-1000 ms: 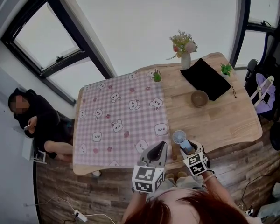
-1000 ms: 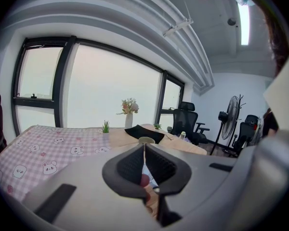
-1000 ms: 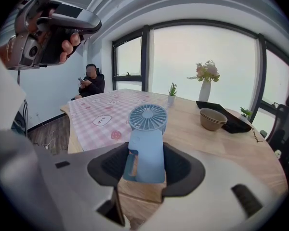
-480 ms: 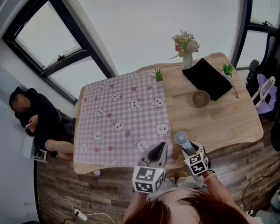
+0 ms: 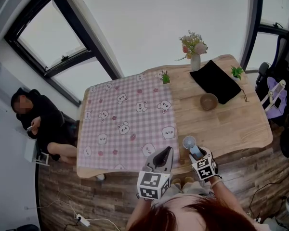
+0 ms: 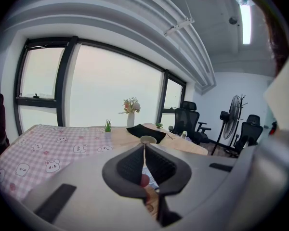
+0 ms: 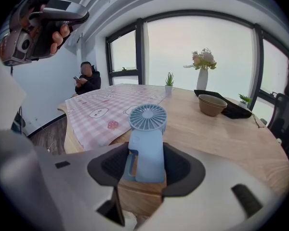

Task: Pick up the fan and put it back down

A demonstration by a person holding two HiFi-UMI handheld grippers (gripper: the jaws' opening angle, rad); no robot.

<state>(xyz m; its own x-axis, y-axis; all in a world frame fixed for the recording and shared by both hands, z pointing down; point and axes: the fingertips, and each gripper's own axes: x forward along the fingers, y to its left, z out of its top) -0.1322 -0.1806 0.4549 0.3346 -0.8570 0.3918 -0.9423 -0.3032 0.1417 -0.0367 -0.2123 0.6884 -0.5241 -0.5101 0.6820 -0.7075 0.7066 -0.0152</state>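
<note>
now, item: fan (image 7: 148, 129), small, pale blue, round grille head on a flat handle.
place: between the jaws of the right gripper (image 7: 145, 166), which are closed on its handle, head pointing away over the near edge of the table (image 5: 231, 124).
change: against the head view of a moment ago, the right gripper and fan sit a little lower, nearer the table top. we cannot tell whether the fan touches wood yet.
left gripper (image 6: 144, 162): jaws closed together on nothing, unmoved beside the pink checked cloth (image 5: 125, 114).
task: we judge the lift done and the put-down under way, with the release left to do.
writing: none legible. the fan shows no brand, the marker cubes (image 5: 152, 185) bear only black and white squares, and the cloth carries bear prints, no words.
</note>
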